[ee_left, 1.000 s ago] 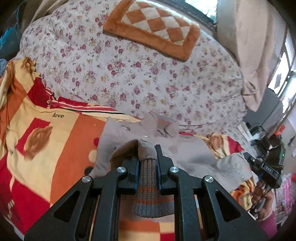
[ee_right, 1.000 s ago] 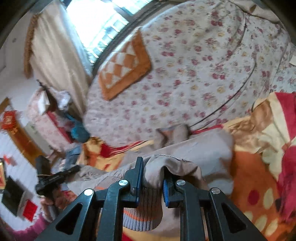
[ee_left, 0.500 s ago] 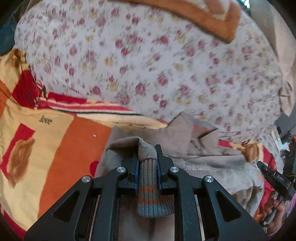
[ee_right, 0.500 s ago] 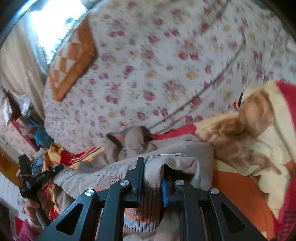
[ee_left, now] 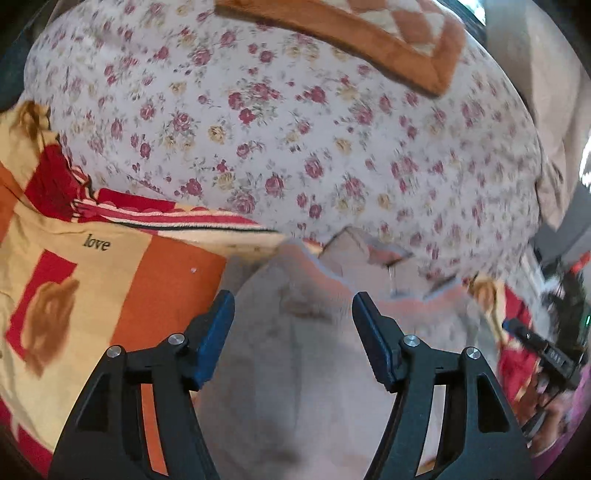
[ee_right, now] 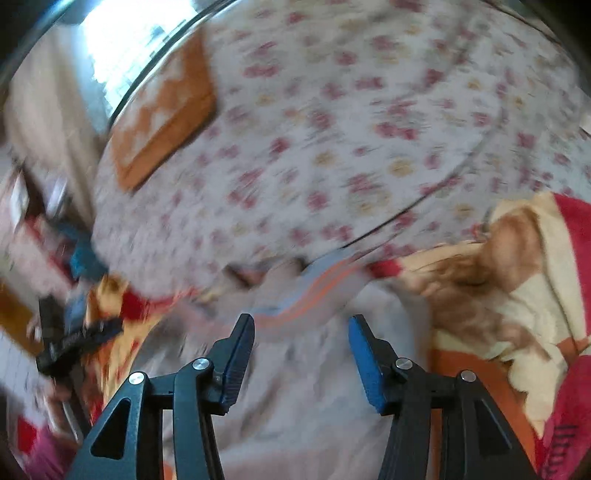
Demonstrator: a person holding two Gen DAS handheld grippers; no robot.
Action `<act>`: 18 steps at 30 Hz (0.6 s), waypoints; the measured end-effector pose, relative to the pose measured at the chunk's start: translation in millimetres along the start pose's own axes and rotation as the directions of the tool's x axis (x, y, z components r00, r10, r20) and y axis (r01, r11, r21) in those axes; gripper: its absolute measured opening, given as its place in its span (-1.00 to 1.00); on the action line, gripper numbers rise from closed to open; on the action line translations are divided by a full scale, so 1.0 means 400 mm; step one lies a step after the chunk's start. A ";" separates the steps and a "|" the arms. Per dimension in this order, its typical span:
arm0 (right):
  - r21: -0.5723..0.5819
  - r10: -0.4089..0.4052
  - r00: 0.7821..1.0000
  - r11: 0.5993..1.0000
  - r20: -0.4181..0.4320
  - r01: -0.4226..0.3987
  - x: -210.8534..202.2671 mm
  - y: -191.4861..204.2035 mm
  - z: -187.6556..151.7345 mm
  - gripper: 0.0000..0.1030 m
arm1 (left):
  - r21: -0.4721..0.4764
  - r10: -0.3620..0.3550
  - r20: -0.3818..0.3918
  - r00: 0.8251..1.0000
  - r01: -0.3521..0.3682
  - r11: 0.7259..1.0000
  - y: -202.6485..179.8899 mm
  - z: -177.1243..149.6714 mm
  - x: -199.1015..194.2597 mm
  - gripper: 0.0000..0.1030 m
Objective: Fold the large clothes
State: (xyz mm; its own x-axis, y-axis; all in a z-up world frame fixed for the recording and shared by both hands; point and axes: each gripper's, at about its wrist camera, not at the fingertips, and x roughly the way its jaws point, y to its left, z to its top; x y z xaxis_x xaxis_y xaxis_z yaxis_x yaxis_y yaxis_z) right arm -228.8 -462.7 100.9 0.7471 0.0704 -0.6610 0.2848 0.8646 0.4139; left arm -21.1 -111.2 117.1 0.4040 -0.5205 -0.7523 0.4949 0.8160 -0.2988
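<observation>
Above the grey jacket (ee_left: 295,369), both grippers' fingers (ee_left: 214,332) (ee_right: 236,350) gape apart.

Home bedroom. Bed w/ white rose-print floral quilt (ee_left: 295,129) filling upper frame, orange-and-cream checkered plush cushion (ee_left: 369,26) top centre, red/orange/yellow fleece blanket printed "love" (ee_left: 92,266) lower left; bright window (ee_right: 122,48) upper left, right-wrist view.

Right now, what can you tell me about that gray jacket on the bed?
The gray jacket looks like soft, brownish-gray cloth. It lies spread out and a bit wrinkled on the orange, yellow and red blanket, with its collar pointing toward the flowery quilt. A knit band with orange stripes shows near the top in the right view. Both hand-held grippers, left and right, hang open over it, gripping nothing.
</observation>
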 end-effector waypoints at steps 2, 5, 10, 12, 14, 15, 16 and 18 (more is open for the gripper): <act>-0.070 -0.028 0.997 0.997 -0.066 0.023 0.055 0.042 -0.021 -0.01 | 0.043 0.035 -0.040 0.999 -0.033 0.999 -0.012 -0.038 0.012 0.29; -0.106 -0.062 0.987 0.993 -0.146 0.046 0.162 0.066 -0.046 -0.01 | 0.075 0.098 -0.114 0.989 -0.090 0.993 -0.010 -0.085 0.064 0.29; -0.116 -0.175 0.959 0.982 -0.222 0.152 0.322 0.056 -0.055 0.00 | 0.077 0.175 -0.164 0.971 -0.164 0.983 0.025 -0.132 0.138 0.29; -0.080 -0.171 0.961 0.984 -0.217 0.157 0.314 0.060 -0.037 -0.01 | 0.051 0.176 -0.166 0.970 -0.170 0.984 0.041 -0.123 0.129 0.29; -0.025 -0.114 0.975 0.993 -0.190 0.111 0.279 0.066 -0.021 -0.01 | 0.030 0.162 -0.155 0.975 -0.159 0.987 0.055 -0.112 0.109 0.29; -0.009 -0.080 0.982 0.997 -0.171 0.080 0.259 0.075 -0.012 -0.01 | 0.029 0.164 -0.143 0.976 -0.161 0.986 0.059 -0.109 0.098 0.29; -0.012 -0.064 0.984 0.998 -0.165 0.063 0.251 0.088 -0.005 0.04 | 0.034 0.163 -0.133 0.978 -0.160 0.986 0.063 -0.106 0.088 0.29; -0.031 -0.051 0.982 0.998 -0.180 0.047 0.260 0.112 0.007 0.26 | 0.033 0.149 -0.124 0.981 -0.146 0.989 0.065 -0.106 0.074 0.29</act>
State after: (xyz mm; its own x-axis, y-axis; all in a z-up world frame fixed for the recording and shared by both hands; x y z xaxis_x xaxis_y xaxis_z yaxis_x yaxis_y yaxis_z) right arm -136.8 -417.9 52.4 0.6113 0.1141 -0.7831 0.3007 0.8819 0.3632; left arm -28.9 -94.7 62.0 0.3747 -0.3577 -0.8553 0.4553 0.8747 -0.1663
